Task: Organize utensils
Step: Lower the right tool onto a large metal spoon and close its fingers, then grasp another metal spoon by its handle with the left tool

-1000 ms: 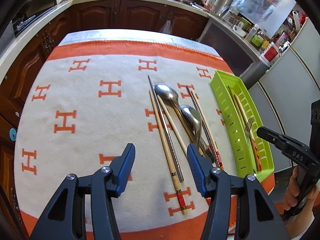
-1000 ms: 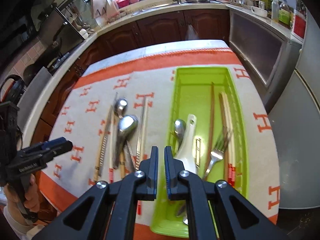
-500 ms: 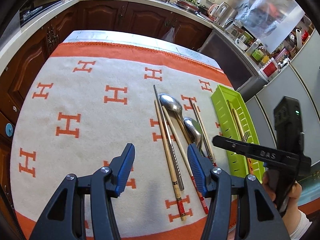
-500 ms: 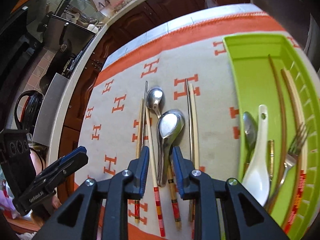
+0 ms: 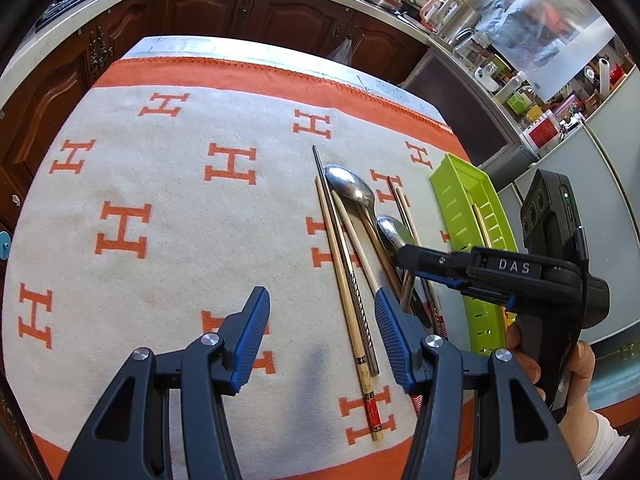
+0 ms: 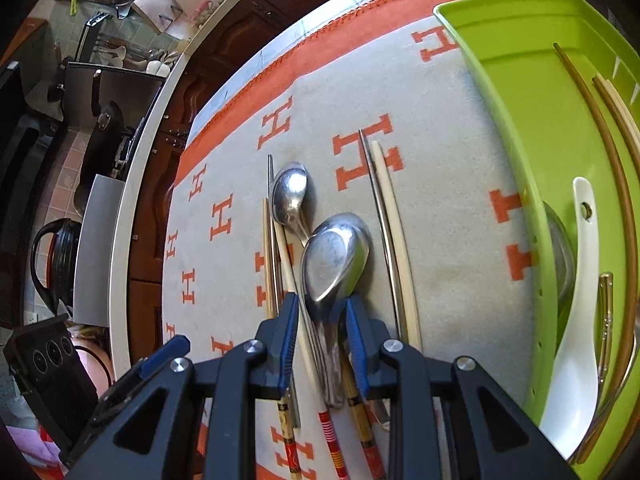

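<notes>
The right gripper point(image 6: 320, 312) was down over the pile of loose utensils on the cloth point(image 6: 448, 208), its jaws parted either side of the big spoon's point(image 6: 334, 256) neck, with no squeeze on it that could be seen. The left gripper point(image 5: 322, 332) hung released above the cloth, nothing between its jaws, the chopsticks point(image 5: 344, 280) lying beneath. Off to the side sat the green tray point(image 6: 516, 128), already holding a white spoon point(image 6: 576, 320) and more chopsticks.

Glossy metal spoons point(image 6: 332, 264), matt pale wooden chopsticks point(image 5: 344, 280), smooth lime plastic tray point(image 6: 520, 128), fuzzy woven cloth point(image 5: 180, 208), glossy white ceramic-looking spoon point(image 6: 576, 340), ribbed blue gripper pads point(image 5: 252, 336)
</notes>
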Tool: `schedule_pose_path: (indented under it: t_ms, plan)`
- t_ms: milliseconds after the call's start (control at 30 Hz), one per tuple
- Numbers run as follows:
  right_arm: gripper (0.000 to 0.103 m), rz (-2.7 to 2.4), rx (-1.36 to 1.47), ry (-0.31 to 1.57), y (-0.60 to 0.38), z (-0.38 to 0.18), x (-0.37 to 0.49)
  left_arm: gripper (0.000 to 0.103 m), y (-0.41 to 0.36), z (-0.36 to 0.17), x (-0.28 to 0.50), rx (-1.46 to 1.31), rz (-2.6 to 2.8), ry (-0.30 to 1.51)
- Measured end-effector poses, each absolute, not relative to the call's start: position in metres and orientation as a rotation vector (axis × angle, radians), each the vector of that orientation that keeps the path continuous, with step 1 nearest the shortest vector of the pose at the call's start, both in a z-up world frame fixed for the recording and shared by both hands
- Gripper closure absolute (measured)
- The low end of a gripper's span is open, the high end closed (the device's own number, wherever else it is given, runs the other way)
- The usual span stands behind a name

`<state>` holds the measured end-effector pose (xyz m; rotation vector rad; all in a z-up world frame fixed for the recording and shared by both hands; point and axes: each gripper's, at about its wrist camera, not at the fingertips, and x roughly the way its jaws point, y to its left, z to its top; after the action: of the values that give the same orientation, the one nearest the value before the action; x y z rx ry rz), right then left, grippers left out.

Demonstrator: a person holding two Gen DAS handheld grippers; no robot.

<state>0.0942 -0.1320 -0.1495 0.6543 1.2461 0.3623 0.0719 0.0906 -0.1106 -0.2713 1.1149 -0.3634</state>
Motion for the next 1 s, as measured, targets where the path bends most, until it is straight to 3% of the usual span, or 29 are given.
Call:
schedule_pose_path:
  t_ms: [233, 300, 367, 600, 667, 800, 1000]
  plan:
    - [0.081, 0.359, 0.633, 1.187, -0.132, -0.144, 0.095, 0.050, 0.086, -0.113, 0.076, -0.278, -0.377, 1.125]
    - [0.097, 0.371, 0.614, 1.173, -0.130, -0.141, 0.095, 0.050, 0.082, -0.113, 0.077, -0.279, -0.391, 1.123]
    - [0.102, 0.382, 0.597, 1.159, -0.129, -0.139, 0.094, 0.050, 0.077, -0.113, 0.082, -0.276, -0.410, 1.123]
    - [0.102, 0.428, 0.501, 1.092, -0.127, -0.117, 0.086, 0.050, 0.053, -0.115, 0.122, -0.376, -0.491, 1.140]
    - [0.102, 0.433, 0.497, 1.072, -0.131, -0.109, 0.082, 0.052, 0.046, -0.119, 0.135, -0.428, -0.509, 1.154]
    - [0.102, 0.427, 0.521, 1.043, -0.146, -0.100, 0.076, 0.075, 0.032, -0.134, 0.159, -0.547, -0.531, 1.207]
    - [0.102, 0.424, 0.558, 1.010, -0.170, -0.090, 0.064, 0.077, 0.016, -0.157, 0.174, -0.617, -0.457, 1.272]
